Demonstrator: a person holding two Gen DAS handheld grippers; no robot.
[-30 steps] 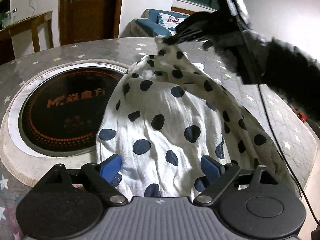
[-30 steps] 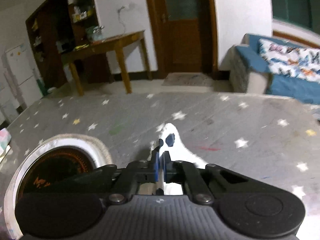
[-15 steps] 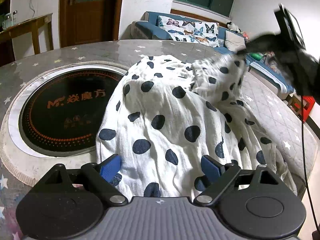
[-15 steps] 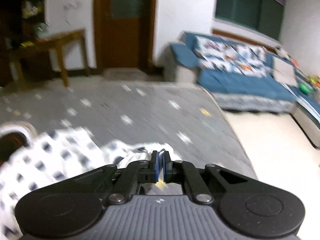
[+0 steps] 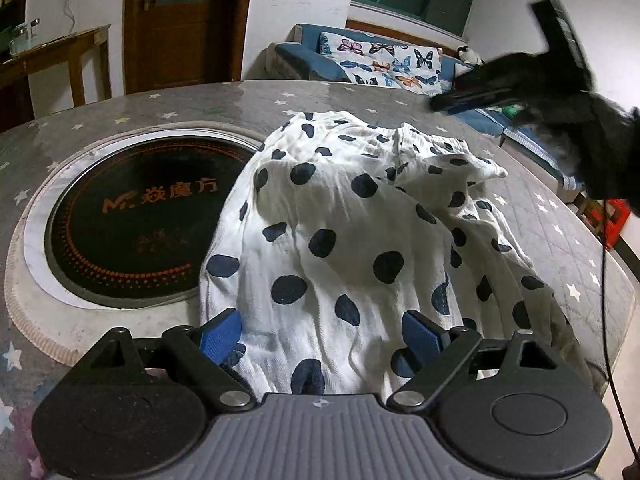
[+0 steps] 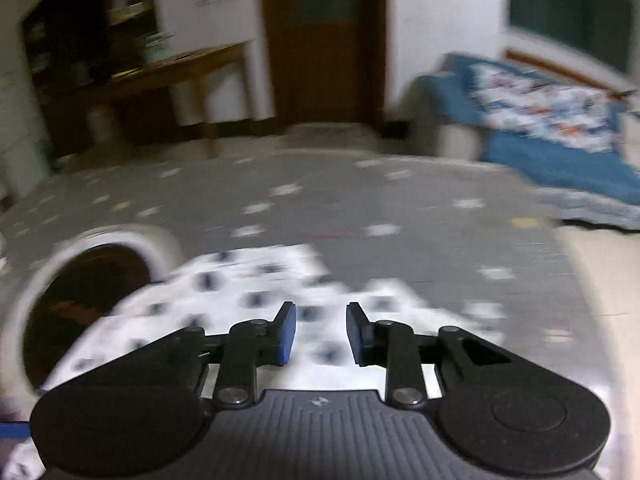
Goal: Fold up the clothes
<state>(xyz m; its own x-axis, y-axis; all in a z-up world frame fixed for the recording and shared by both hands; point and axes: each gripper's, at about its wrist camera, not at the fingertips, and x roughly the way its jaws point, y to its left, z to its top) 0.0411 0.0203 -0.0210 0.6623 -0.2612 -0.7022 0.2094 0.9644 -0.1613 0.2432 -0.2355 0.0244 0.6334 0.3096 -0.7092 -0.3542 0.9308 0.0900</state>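
Observation:
A white garment with dark blue dots [image 5: 352,232] lies rumpled on the round grey star-patterned table [image 5: 160,108], its far part folded over to the right. My left gripper [image 5: 322,330] stands open low over the garment's near end, blue pads on either side of the cloth. The right gripper [image 5: 460,102] hovers above the garment's far right corner in the left wrist view, held by a dark-gloved hand [image 5: 592,140]. In the blurred right wrist view the right gripper [image 6: 321,332] is open and empty above the garment [image 6: 224,304].
A black round cooktop with orange lettering [image 5: 136,220] is set into the table left of the garment. The table's right edge [image 5: 624,280] drops to the floor. A blue sofa with a butterfly cover [image 5: 384,60], a wooden side table [image 5: 52,52] and a door stand behind.
The right gripper carried the garment's far corner across to the right, then opened and let it go; the cloth now lies folded over. The left gripper stayed in place, open.

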